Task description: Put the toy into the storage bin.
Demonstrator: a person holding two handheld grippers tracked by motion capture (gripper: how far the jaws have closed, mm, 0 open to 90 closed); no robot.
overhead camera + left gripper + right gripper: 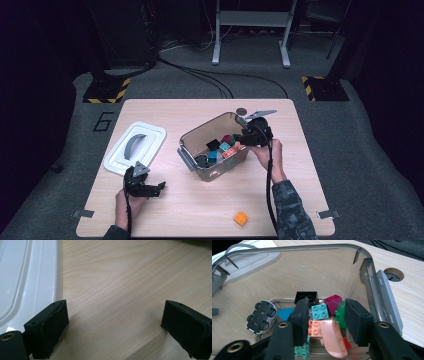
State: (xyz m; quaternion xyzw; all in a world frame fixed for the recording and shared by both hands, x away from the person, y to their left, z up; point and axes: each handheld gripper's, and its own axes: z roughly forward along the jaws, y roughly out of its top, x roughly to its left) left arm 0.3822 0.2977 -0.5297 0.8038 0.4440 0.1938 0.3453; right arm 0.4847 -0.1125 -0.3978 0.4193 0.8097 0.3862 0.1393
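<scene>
Toy blocks go into a clear bin (212,145) mid-worktop; the right gripper (325,320) hangs inside it, jaws parted, gripping nothing, above a pink block (315,328), a teal block (320,311) and a toy car (261,316); the left gripper (113,327) rests released beside the white lid (27,282); an orange block (241,218) near the front edge likely goes next.
</scene>
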